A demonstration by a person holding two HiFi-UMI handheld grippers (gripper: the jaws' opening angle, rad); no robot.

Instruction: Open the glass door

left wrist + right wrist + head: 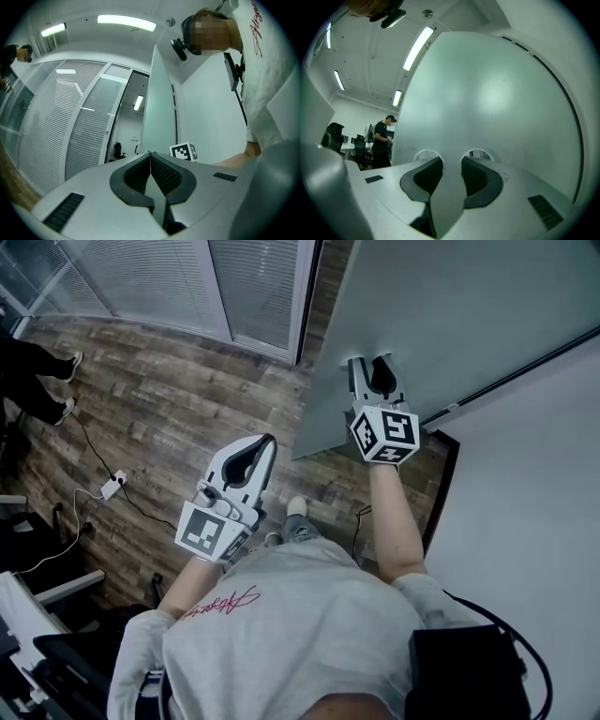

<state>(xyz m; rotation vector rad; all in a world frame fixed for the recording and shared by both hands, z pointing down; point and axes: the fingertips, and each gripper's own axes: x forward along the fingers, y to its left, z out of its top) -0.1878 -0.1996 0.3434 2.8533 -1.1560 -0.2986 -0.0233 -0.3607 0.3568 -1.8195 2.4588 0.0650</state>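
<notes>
1. Here, in the head view, the right gripper presses its tips against the frosted glass door. Push steadily and squarely so they don't skid.
2. Left gripper view: the left gripper hangs idle, jaws pressed together, empty.
3. Right gripper view: jaws spread, tips on the glass.
4. The red script on the shirt is unreadable.

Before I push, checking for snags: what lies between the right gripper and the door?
Nothing. The right gripper view shows the right gripper with tips apart, against the door.
</notes>
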